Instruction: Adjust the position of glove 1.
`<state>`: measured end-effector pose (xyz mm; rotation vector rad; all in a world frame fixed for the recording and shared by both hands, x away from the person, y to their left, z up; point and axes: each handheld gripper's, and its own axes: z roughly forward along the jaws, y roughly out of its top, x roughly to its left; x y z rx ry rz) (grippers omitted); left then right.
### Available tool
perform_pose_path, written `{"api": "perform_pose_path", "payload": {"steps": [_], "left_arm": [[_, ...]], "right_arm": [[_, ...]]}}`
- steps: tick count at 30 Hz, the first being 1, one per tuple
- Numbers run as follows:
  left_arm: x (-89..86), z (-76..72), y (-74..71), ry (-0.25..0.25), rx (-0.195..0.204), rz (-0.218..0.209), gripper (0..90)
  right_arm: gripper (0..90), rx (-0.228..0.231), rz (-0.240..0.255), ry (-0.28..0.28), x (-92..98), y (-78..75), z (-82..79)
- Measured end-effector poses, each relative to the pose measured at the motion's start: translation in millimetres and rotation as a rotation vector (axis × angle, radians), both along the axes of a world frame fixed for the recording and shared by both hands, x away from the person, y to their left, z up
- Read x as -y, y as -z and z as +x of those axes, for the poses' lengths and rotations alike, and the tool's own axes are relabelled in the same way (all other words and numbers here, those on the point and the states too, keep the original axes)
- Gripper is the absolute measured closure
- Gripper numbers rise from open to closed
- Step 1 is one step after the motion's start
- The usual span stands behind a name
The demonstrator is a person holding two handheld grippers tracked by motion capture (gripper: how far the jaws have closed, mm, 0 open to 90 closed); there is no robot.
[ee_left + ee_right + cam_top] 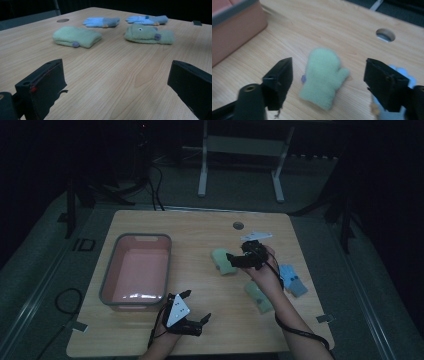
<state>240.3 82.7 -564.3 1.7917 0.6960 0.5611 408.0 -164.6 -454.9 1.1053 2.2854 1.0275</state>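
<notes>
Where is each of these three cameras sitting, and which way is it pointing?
High view: above the person's side, looking forward and down on the table; both forearms, left gripper and right gripper show.
Left gripper view: low on that gripper, looking along its open jaws across the table at four mittens.
Right gripper view: looking down between its open jaws at the green mitten, beside the pink bin.
Shared: all three show that green mitten.

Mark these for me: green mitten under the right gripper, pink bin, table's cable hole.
green mitten (322, 77), right gripper view, middle of its palm.
pink bin (111, 267), high view, grey rim on its left side.
cable hole (238, 225), high view, centre of the round opening.
</notes>
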Motion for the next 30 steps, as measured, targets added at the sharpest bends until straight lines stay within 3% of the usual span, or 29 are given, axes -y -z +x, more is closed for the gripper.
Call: {"api": "perform_pose_path", "payload": {"steps": [6, 12, 16, 22, 30], "left_arm": [[0.1, 0.0, 0.0, 0.005, -0.001, -0.004, 1.5], [0.0, 0.0, 0.1, 0.007, -0.003, -0.007, 1.5], [-0.2, -0.1, 0.1, 0.004, -0.004, -0.01, 1.5], [-0.3, -0.1, 0.1, 0.004, -0.003, -0.01, 1.5], [-0.6, 0.0, 0.1, 0.005, -0.005, -0.014, 1.5]], "right_arm": [[38.2, -0.05, -0.034, 0.01, -15.7, 17.9, 14.0], [43.2, -0.071, -0.042, 0.006, -21.4, 25.3, 24.8], [50.0, -0.115, -0.054, -0.007, -27.4, 37.5, 39.7], [50.2, -0.154, -0.081, -0.019, -34.6, 54.3, 51.8], [52.9, -0.158, -0.11, -0.011, -41.1, 71.9, 64.8]]}}
